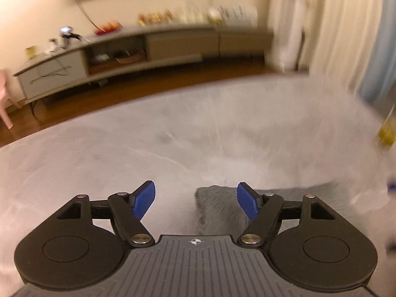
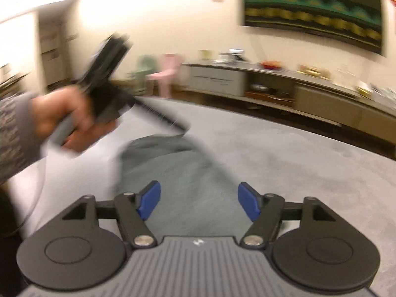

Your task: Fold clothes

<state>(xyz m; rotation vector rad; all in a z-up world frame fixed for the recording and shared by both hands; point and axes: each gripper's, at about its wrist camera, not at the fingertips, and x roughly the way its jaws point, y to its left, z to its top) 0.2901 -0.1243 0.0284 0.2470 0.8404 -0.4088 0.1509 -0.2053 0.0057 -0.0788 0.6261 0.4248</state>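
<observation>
Right wrist view: crumpled grey-green garment (image 2: 188, 168) lies on grey surface (image 2: 309, 153).

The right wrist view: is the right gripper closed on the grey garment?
No, the right gripper is open, its blue pads wide apart, with the grey garment lying loose beyond and below them.

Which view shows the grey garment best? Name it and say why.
The right wrist view. There the grey garment spreads across the grey surface ahead of the open right gripper, though blurred. The left wrist view shows only one blurred corner of it, by the open left gripper.
</observation>
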